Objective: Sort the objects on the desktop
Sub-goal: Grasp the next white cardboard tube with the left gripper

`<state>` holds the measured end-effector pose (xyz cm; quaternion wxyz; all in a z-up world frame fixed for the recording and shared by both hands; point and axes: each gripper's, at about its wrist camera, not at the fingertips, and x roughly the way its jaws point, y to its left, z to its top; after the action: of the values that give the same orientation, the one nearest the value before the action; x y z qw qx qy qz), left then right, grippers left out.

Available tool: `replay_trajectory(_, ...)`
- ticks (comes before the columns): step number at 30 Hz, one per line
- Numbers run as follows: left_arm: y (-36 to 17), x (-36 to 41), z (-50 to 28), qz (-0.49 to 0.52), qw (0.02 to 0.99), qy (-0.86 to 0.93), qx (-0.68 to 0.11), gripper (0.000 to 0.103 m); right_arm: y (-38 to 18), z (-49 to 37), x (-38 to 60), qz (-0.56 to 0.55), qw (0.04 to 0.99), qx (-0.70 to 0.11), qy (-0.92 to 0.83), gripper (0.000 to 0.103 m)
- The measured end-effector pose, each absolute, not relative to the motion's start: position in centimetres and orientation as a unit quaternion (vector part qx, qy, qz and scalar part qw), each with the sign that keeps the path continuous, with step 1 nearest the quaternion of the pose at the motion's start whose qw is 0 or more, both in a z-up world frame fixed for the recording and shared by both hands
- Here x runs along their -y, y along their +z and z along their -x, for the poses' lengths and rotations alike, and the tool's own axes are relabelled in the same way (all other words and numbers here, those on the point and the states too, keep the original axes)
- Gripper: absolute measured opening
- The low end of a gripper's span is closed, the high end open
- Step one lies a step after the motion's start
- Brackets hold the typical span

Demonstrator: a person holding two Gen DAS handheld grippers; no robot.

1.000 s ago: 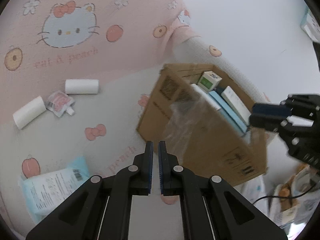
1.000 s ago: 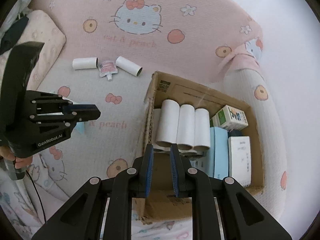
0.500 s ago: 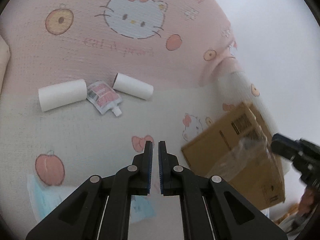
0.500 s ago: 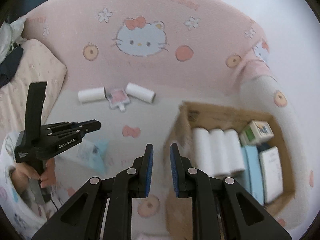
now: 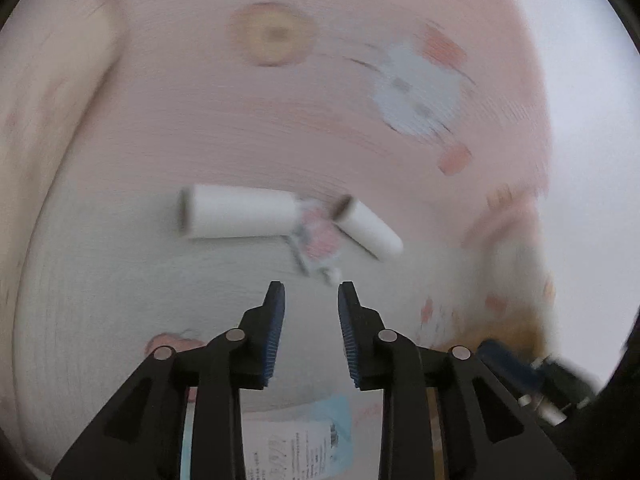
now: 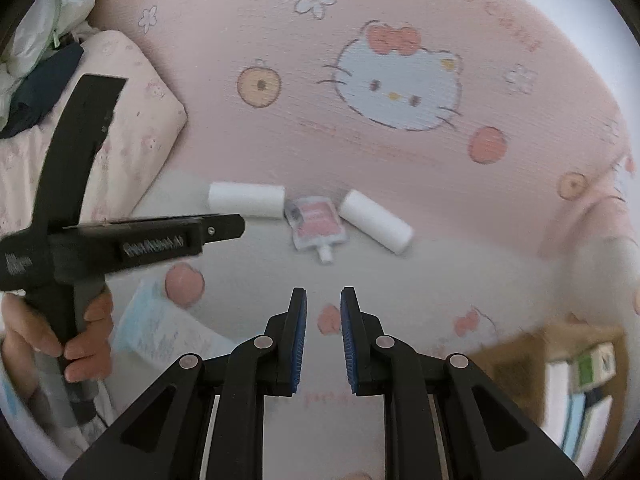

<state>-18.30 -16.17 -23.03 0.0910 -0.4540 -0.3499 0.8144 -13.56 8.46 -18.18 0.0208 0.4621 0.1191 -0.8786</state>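
Now the left tool [image 5: 310, 294], jaws just parting and empty, angles down toward the pouch [image 5: 318, 240]

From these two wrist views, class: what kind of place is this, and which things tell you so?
Most likely a bedroom, with the sorting done on a bed: a soft pink cartoon-cat blanket, a pillow at its edge, and paper rolls lying straight on the fabric rather than on a desk.

Two paper rolls [image 6: 247, 200] [image 6: 377, 222], one pouch [image 6: 316, 226]
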Motion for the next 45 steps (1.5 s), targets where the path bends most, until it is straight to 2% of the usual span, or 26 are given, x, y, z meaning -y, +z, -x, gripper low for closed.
replay_trajectory(7, -25.6, 22.7, 18.1, 0.422, 0.017, 0.771, 0.477, 0.035, -20.2, 19.3, -9.7, -0.485, 0.081, 0.029, -0.87, 0.015)
replay_trajectory(10, -26.5, 23.3, 18.3, 0.419, 0.02, 0.753, 0.508, 0.035, -21.3, 21.5, -9.8, -0.49, 0.08, 0.047, -0.867, 0.022)
replay_trajectory(13, -26.0, 22.4, 19.0, 0.426, 0.023, 0.763, 0.485, 0.035, -22.8, 23.2, -9.6, -0.495, 0.089, 0.052, -0.863, 0.04)
replay_trajectory(14, -25.7, 21.9, 19.3, 0.428, 0.024, 0.771, 0.471, 0.035, -23.2, 23.7, -9.5, -0.495, 0.094, 0.054, -0.862, 0.051)
replay_trajectory(15, -25.5, 21.6, 19.5, 0.43, 0.024, 0.777, 0.458, 0.035, -23.6, 24.2, -9.4, -0.492, 0.097, 0.052, -0.863, 0.056)
replay_trajectory(18, -25.1, 20.6, 20.6, 0.441, 0.029, 0.791, 0.422, 0.045, -24.6, 25.3, -8.8, -0.481, 0.104, 0.024, -0.87, 0.058)
replay_trajectory(22, -25.4, 20.0, 21.3, 0.451, 0.012, 0.8, 0.396, 0.046, -26.2, 27.0, -8.2, -0.482, 0.099, -0.013, -0.87, 0.058)
replay_trajectory(29, -28.2, 21.9, 22.1, 0.446, -0.013, 0.766, 0.462, 0.045, -28.0, 28.3, -7.6, -0.49, 0.122, -0.016, -0.863, 0.058)
replay_trajectory(33, -29.3, 23.0, 22.4, 0.439, -0.019, 0.751, 0.492, 0.034, -28.4, 28.7, -7.5, -0.49, 0.128, -0.017, -0.862, 0.058)
replay_trajectory(36, -29.6, 22.9, 22.6, 0.437, -0.003, 0.743, 0.508, 0.034, -28.3, 29.0, -7.8, -0.489, 0.137, -0.002, -0.861, 0.058)
replay_trajectory(42, -28.8, 21.7, 23.2, 0.447, -0.005, 0.767, 0.46, 0.034, -28.1, 29.1, -7.6, -0.493, 0.155, -0.005, -0.856, 0.058)
replay_trajectory(45, -28.9, 21.3, 23.1, 0.449, 0.003, 0.768, 0.458, 0.032, -28.6, 29.3, -7.7, -0.51, 0.176, 0.031, -0.842, 0.057)
